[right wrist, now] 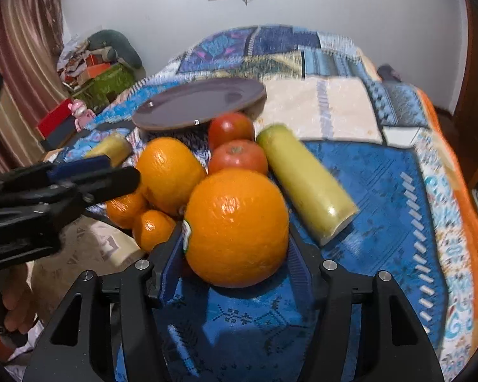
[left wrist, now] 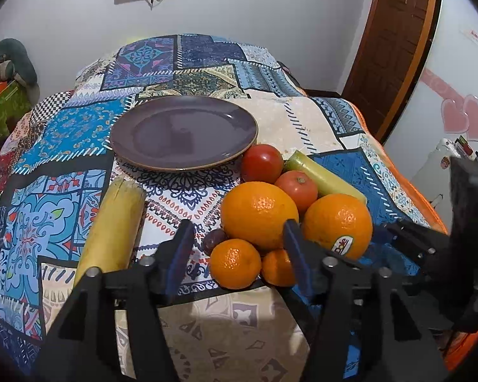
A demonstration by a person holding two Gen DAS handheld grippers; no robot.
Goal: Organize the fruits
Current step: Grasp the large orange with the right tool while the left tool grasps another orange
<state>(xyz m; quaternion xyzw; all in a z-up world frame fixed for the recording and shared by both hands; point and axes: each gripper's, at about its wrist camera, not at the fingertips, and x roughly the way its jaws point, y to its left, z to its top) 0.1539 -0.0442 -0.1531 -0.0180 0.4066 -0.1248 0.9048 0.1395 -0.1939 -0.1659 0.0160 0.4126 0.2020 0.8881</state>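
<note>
While oranges [right wrist: 235, 226] crowd, right claw [right wrist: 229, 254] (blue-padded) straddles one.

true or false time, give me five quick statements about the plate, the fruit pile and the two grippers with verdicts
1. The purple plate has no fruit on it. True.
2. The stickered orange sits between the right gripper fingers. True.
3. There are three tomatoes in the pile. False: two show, a far tomato and a near tomato.
4. The left gripper is clamped on a banana. False: its fingers stand apart by a small mandarin, and the yellow piece lies outside them, to their left.
5. All the fruit lies on a bare wooden table. False: it lies on a patterned patchwork cloth.
</note>
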